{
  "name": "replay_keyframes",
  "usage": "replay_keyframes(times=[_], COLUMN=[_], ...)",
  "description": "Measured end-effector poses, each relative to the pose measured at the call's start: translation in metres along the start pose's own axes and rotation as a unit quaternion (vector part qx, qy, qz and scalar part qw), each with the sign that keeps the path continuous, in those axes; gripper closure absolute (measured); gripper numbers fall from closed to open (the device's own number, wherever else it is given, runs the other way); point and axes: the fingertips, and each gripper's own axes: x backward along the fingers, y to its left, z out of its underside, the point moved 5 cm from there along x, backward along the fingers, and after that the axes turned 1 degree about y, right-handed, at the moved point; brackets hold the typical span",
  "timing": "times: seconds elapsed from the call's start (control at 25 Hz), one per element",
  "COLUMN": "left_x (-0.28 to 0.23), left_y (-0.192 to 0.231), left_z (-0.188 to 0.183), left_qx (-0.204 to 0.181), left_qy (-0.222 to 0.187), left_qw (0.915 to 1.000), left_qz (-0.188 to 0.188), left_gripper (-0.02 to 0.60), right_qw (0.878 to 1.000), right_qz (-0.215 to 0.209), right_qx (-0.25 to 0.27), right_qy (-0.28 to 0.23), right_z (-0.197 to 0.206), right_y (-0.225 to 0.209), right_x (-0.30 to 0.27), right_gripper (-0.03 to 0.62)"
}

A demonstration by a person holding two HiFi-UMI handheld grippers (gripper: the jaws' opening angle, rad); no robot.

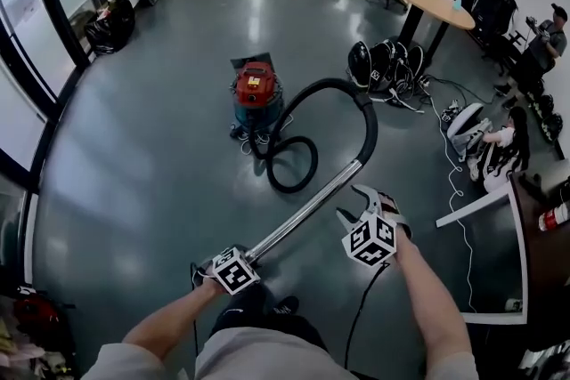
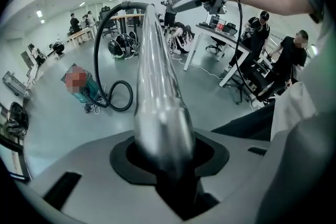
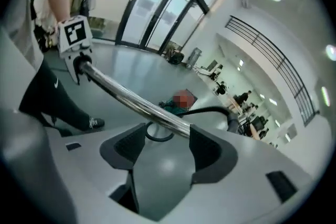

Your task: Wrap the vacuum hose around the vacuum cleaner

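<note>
**Two grippers at the vacuum wand**

Left gripper (image 1: pixel 244 262) is clamped on the near end of the chrome wand (image 1: pixel 301 214); its own view shows both jaws closed against the tube (image 2: pixel 157 86). Right gripper (image 1: pixel 351 201) stands wide open and holds nothing: the wand crosses just past its jaw tips (image 3: pixel 165 144), with no pad pressing on it. Red-topped vacuum cleaner (image 1: pixel 256 93) stands on the grey floor (image 1: pixel 160 165), well ahead of the person. Black hose (image 1: pixel 294 165) leaves the cleaner, lies in one loop on the floor beside it, then arches up to the wand's far end.
</note>
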Motion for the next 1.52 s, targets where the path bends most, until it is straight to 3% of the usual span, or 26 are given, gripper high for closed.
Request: replay_keyframes(times=[0.24,0.48,0.8,0.92,0.96,1.0,1.04,1.28,1.52], left_x=[0.003,0.014,0.032,0.037,0.039,0.04,0.041,0.033,0.03], left_y=[0.039,0.096,0.16,0.184,0.19,0.194,0.196,0.208,0.23], left_z=[0.012,0.017,0.016,0.012,0.011,0.011,0.011,-0.003,-0.04], left_qx=[-0.038,-0.08,-0.13,-0.147,-0.15,-0.152,-0.151,-0.142,-0.111], left_qy=[0.035,0.071,0.105,0.116,0.119,0.122,0.123,0.123,0.107], left_qw=[0.9985,0.9934,0.9831,0.9788,0.9777,0.977,0.9765,0.9736,0.9812], left_qz=[0.016,0.041,0.075,0.084,0.085,0.087,0.092,0.13,0.116], left_gripper=[0.423,0.423,0.423,0.423,0.423,0.423,0.423,0.422,0.419], right_qw=[0.983,0.954,0.937,0.924,0.92,0.916,0.913,0.908,0.909], right_qz=[-0.038,-0.089,-0.18,-0.222,-0.232,-0.24,-0.246,-0.26,-0.253], right_qx=[0.172,0.271,0.278,0.284,0.292,0.3,0.304,0.316,0.324], right_qy=[0.054,0.091,0.115,0.125,0.124,0.121,0.116,0.091,0.073], right_z=[-0.007,-0.012,-0.039,-0.047,-0.048,-0.05,-0.05,-0.048,-0.032], right_y=[-0.001,0.006,0.011,0.012,0.014,0.015,0.016,-0.002,-0.046], right_x=[-0.047,-0.107,-0.184,-0.203,-0.206,-0.207,-0.209,-0.223,-0.24], right_gripper=[0.347,0.347,0.348,0.35,0.385,0.462,0.472,0.478,0.478])
